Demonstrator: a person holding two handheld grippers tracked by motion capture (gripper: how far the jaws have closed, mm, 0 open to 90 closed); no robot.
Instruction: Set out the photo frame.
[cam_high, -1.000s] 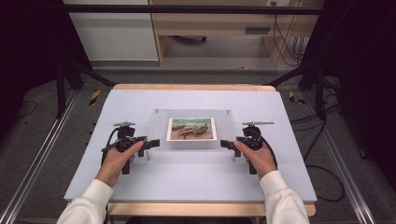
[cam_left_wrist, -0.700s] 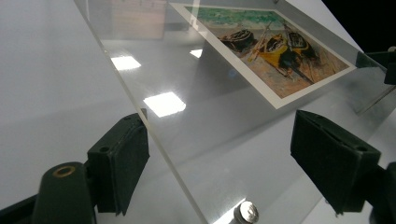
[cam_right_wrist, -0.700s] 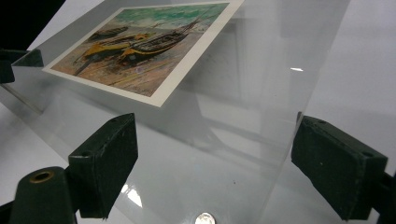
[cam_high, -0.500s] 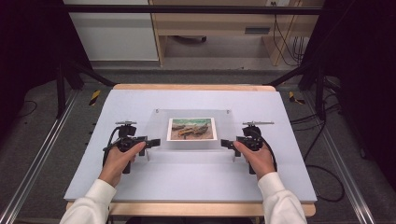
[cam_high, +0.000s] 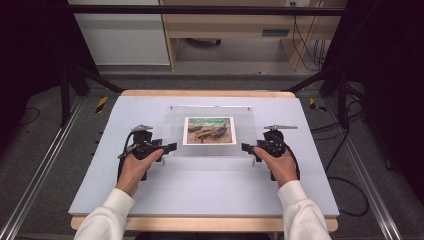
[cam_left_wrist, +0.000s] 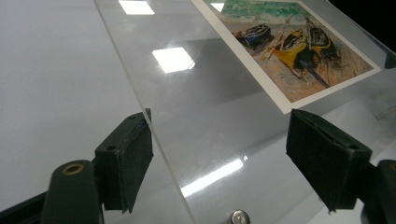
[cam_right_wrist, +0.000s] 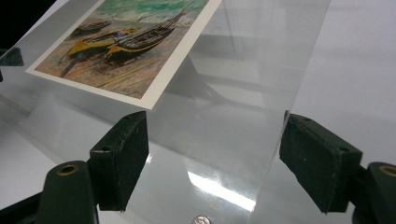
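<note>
High view: boat picture (cam_high: 209, 130) inside clear frame (cam_high: 210, 150); tools flanking.

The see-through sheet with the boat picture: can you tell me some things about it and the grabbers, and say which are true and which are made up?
1. The picture shows boats. True.
2. Both grippers are shut tight. False: the left gripper and right gripper have jaws standing apart.
3. The clear sheet lies on the white table. True.
4. The picture sits at the sheet's left end. False: it is near the middle.
</note>
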